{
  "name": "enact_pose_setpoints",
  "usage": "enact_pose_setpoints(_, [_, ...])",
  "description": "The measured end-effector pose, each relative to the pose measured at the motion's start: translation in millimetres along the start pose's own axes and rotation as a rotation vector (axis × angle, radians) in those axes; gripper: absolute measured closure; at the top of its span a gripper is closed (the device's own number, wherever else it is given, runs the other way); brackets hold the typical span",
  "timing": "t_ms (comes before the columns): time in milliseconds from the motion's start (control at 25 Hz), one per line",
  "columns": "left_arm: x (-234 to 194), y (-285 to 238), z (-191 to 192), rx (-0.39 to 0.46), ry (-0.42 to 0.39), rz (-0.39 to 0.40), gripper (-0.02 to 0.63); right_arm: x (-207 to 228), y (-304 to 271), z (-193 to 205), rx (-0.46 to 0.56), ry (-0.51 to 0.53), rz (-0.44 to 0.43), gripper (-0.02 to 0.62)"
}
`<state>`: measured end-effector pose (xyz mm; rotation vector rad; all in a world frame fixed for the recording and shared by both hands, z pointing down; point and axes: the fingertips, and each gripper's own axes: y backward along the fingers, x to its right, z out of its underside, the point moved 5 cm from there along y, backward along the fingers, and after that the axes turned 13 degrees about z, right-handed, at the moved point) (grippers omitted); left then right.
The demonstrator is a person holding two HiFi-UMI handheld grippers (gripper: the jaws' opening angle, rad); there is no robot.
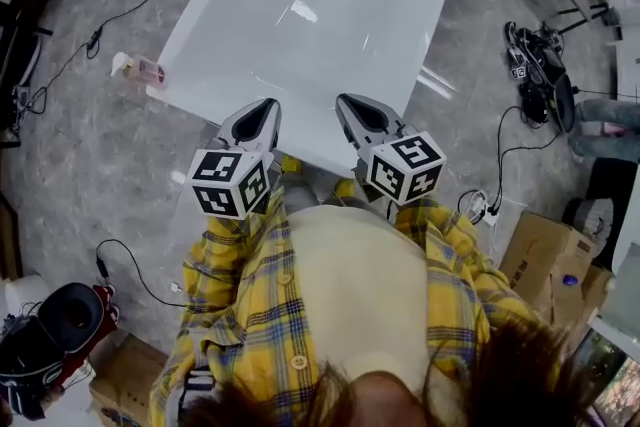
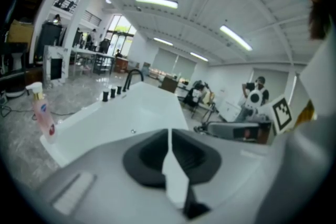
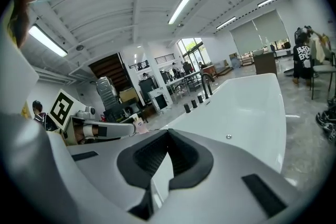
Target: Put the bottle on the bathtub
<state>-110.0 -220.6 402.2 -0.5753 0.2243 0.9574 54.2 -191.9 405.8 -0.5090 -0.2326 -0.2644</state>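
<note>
Bottle at the bathtub counter's near-left corner could topple if my left hand-held gripper or right hand-held gripper, both pressed together and empty, nudges it.

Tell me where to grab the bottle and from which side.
Grip the bottle around its pink body, below the white pump head. It stands upright at the bathtub's near left corner, so come in level from the side facing away from the tub, one finger on each flank. The left gripper looks nearer; its fingers are together now and must open first.
</note>
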Motion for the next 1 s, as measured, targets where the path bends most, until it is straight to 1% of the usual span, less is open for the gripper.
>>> enact_pose_setpoints(240, [6.3, -7.1, 2.6, -0.018, 0.027, 0.015, 0.584, 5.9, 5.4, -3.4, 0.008, -0.002, 0.02, 0.581])
enact_pose_setpoints(480, [5.6, -10.3, 2.1, -0.013, 0.065, 0.031, 0.584, 7.4, 5.9, -2.3, 0.004, -0.006, 0.026, 0.581])
enact_pose_setpoints(720, [9.3, -12.0, 3.5, -0.017, 0.066, 0.043, 0.584, 7.9, 8.1, -1.7, 0.005, -0.009, 0.025, 0.581])
enact_pose_setpoints(1000, [2.2, -14.2, 10.2, -0.056, 0.052, 0.025, 0.584, 6.6, 3.2, -1.7, 0.003, -0.011, 0.024, 0.581])
